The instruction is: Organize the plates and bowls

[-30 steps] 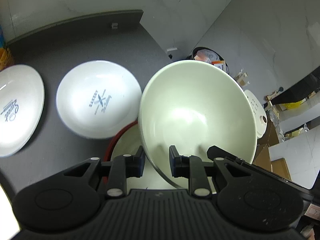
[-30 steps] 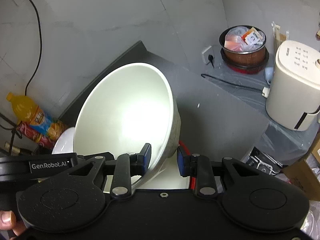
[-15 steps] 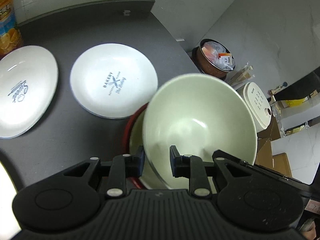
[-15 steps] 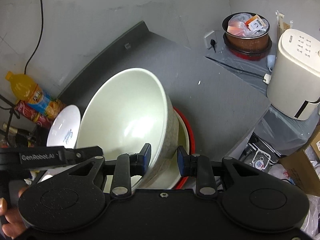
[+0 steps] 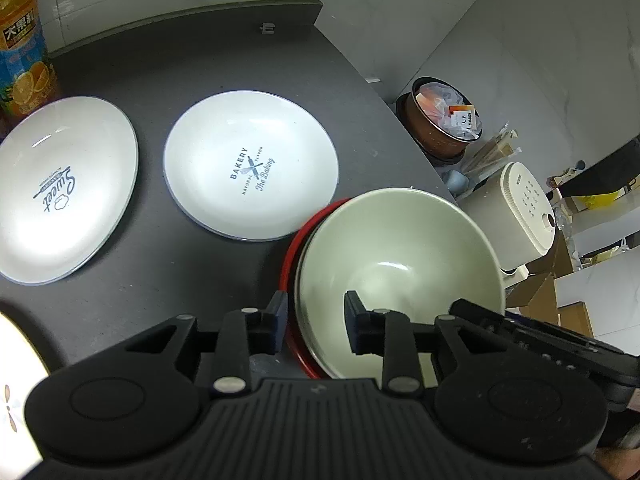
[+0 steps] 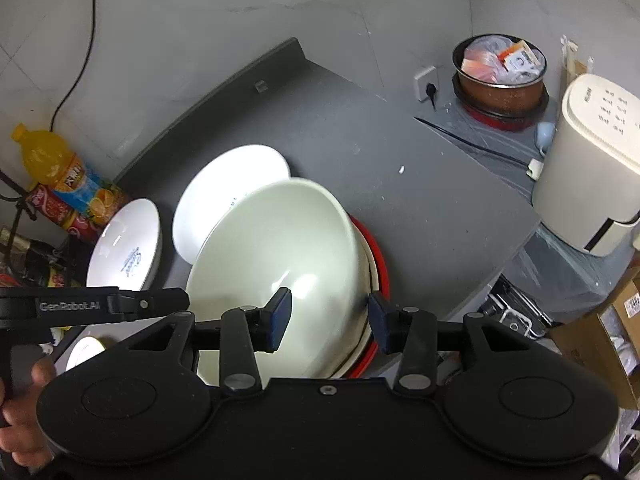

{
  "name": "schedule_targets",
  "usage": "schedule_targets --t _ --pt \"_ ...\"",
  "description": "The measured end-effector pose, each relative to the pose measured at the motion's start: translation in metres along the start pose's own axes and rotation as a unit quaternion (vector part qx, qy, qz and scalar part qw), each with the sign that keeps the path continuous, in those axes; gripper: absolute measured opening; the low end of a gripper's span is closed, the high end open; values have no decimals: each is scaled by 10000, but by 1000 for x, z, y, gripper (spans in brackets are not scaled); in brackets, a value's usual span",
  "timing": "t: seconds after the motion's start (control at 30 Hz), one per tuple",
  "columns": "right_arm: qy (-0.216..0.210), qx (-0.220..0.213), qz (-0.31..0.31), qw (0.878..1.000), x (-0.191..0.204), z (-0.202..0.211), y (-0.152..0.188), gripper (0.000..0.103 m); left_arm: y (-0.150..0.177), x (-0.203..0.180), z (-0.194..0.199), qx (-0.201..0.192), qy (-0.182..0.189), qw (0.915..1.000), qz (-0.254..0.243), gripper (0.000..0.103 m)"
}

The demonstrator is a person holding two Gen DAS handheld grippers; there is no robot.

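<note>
Green bowl [image 5: 400,276] sits nested in the red bowl [image 5: 289,276] at the counter's [image 5: 200,60] 4 o'clock corner, seen from the left wrist.

Left gripper [image 5: 316,322]: fingers apart, straddling both bowl rims at the near side, one pad outside the red rim, the other inside the green bowl. Contact with either rim cannot be told.

Right gripper [image 6: 329,316]: fingers spread wide across the green bowl's [image 6: 280,256] wall, left pad inside, right pad outside; gap visible on the outer side.

Bakery plate [image 5: 251,164] lies at 10 o'clock of the bowls, just beside the red rim. Sweet plate [image 5: 60,188] further toward 9 o'clock, apart. Juice bottle [image 5: 24,48] stands behind it.
</note>
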State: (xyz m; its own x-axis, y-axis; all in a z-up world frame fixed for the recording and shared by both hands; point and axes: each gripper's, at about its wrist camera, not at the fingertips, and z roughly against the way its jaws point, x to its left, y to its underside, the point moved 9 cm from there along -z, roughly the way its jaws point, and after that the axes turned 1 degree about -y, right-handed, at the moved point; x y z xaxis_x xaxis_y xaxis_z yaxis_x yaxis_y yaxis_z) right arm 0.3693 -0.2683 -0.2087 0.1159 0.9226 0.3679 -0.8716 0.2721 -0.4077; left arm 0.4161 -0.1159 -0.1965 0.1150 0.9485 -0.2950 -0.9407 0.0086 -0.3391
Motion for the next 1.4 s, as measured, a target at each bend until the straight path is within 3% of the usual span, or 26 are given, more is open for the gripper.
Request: schedule_targets --t 0.2,0.27,0.37,0.63,0.7,0.83,1.1,1.17,1.4 --pt "19 -139 123 9998 1 8 -5 40 -2 10 -1 40 -71 9999 114 34" --pt "190 -243 197 9993 -3 11 -8 20 -3 14 0 11 -103 9999 134 38" --pt "268 -230 222 9991 -10 7 -9 7 -4 19 2 -16 -150 9997 193 40" --pt "334 44 268 9991 -13 -4 -5 6 -5 31 4 -32 -178 9993 330 41" --pt "333 166 110 9992 -14 -3 -6 10 -6 34 5 -46 -199 9991 362 42" --pt "303 145 438 9985 0 5 -12 54 -5 45 10 -135 -286 9983 485 51" --pt "-15 162 786 9968 33 5 -22 62 0 70 26 -379 -465 9944 872 74" --pt "-137 175 916 9955 46 3 -23 69 4 78 30 -407 -485 9932 978 80" --pt "-477 341 1338 9893 92 -8 -21 79 16 108 45 -489 -787 9878 1256 83"
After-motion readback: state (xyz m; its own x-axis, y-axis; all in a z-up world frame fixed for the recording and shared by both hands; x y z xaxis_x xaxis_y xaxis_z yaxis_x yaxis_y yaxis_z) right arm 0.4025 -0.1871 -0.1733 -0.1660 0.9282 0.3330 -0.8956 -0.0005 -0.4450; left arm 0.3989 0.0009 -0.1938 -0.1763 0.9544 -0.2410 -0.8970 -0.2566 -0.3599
